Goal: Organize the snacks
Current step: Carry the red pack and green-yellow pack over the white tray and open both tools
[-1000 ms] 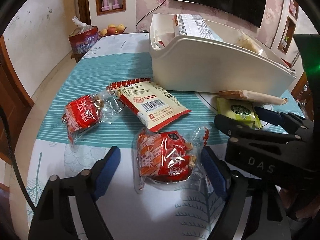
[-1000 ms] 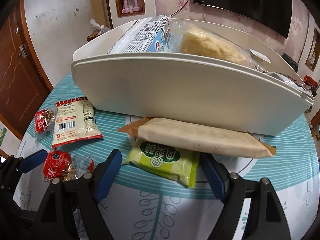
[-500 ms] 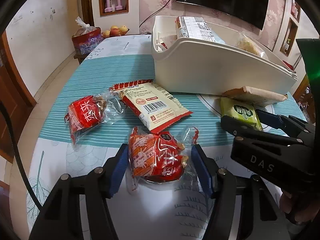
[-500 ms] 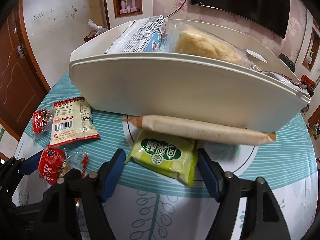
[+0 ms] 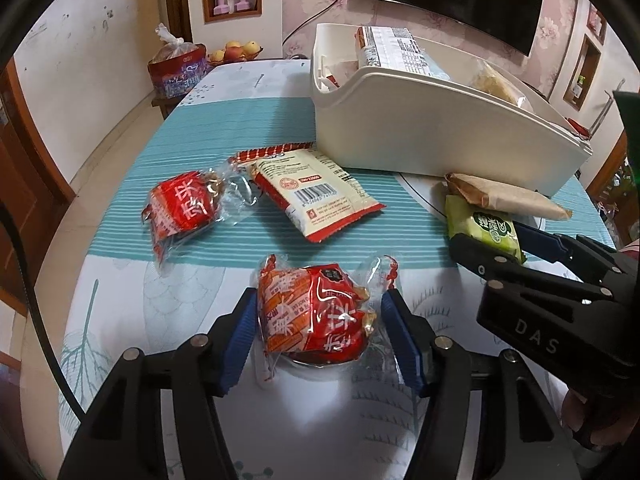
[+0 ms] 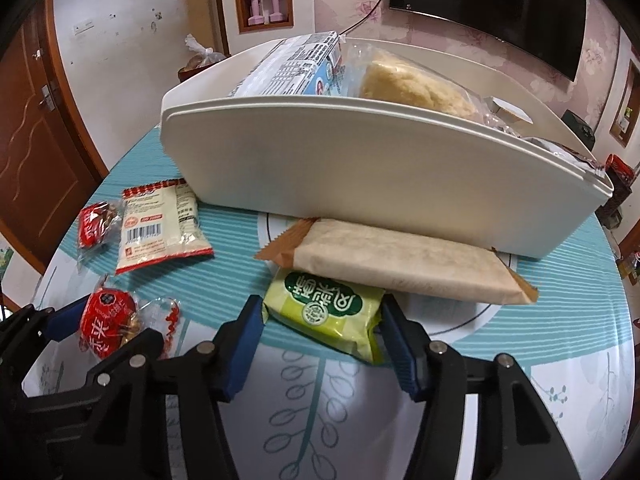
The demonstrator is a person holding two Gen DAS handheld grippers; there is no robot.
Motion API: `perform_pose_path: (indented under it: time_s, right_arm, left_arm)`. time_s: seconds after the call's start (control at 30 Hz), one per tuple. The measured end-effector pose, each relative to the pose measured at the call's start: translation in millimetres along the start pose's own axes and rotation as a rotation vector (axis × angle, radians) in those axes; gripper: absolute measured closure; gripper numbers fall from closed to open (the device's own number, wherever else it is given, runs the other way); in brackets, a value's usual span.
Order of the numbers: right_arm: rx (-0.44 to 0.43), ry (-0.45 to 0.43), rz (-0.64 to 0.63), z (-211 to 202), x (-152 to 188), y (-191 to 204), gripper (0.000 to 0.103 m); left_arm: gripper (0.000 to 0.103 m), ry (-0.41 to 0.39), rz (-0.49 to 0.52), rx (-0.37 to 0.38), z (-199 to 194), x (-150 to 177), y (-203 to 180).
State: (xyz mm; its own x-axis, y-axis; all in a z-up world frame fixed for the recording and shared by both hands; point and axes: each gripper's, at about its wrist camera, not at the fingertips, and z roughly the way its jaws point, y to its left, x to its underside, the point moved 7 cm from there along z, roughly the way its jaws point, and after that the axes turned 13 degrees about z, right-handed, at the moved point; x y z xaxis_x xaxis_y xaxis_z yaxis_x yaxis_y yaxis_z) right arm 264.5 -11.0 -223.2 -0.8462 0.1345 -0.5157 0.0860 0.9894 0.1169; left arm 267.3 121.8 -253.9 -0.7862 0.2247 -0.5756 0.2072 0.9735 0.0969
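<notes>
My left gripper [image 5: 320, 340] has its blue pads on both sides of a red snack packet [image 5: 316, 316] lying on the table and squeezes its clear wrapper. My right gripper [image 6: 322, 340] has its pads closed against the near end of a green snack packet [image 6: 324, 308], which lies partly under a long brown packet [image 6: 404, 264]. A white bin [image 6: 360, 172] behind them holds several snacks. The right gripper also shows in the left wrist view [image 5: 500, 248], around the green packet [image 5: 484, 228].
A second red packet [image 5: 184, 208] and a white-and-red packet [image 5: 312, 192] lie on the teal striped cloth left of the bin [image 5: 420, 128]. A red bag [image 5: 178, 68] and fruit stand beyond the table's far end. The table edge is close on the left.
Both grippers have closed from wide open and moved forward. The left one's pads now press the red packet, and the right one's pads now press the green packet.
</notes>
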Motion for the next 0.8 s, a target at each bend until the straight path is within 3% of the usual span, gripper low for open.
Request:
perform_pose_path:
  time_s: [0.37, 0.8]
  right_arm:
    - [-0.049, 0.046, 0.011, -18.5, 14.7, -5.4, 0.046]
    - [-0.085, -0.005, -0.001, -67.7, 26.5, -13.5, 0.046]
  left_arm:
    - [0.042, 0.016, -0.013, -0.027, -20.3, 7.2, 4.3]
    - [0.042, 0.018, 0.006, -0.055, -62.3, 6.0, -4.0]
